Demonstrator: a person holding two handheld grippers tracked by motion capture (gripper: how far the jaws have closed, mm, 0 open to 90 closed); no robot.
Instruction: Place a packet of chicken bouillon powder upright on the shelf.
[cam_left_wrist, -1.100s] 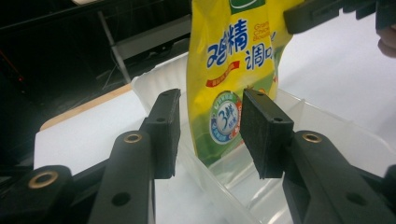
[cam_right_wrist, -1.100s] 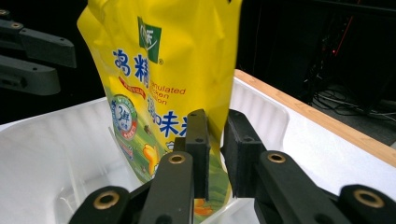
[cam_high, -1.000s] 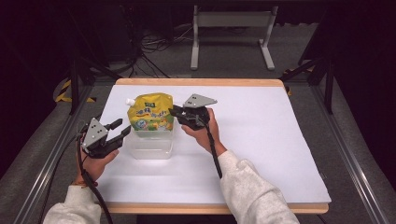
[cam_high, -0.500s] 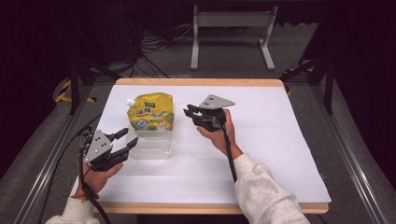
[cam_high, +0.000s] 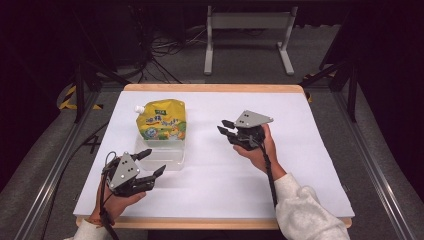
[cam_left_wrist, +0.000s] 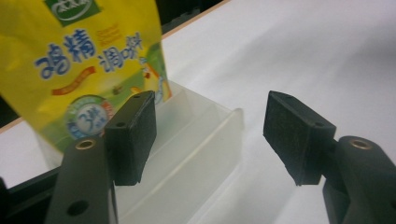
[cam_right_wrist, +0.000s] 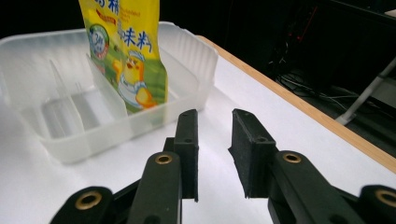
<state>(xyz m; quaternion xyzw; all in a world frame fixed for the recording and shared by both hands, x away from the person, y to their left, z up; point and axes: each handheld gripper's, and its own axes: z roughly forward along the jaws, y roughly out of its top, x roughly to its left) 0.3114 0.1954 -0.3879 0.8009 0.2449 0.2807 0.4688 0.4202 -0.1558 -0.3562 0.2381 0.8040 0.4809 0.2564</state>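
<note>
Black pads of the left gripper have just been opening, empty; the right gripper gapes narrowly, empty. Beyond, the yellow pouch stands in the clear tray: soft, slippery, probably light, best pinched near its top seam.

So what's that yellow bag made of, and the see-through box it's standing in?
The yellow bag looks like soft, glossy plastic film: it shines, has printed pictures, and has a small white spout at one top corner. The box looks like thin, cloudy-clear plastic: you can see the dividers and table through its walls, and its rim is ribbed. Both are guesses from how they look.
</note>
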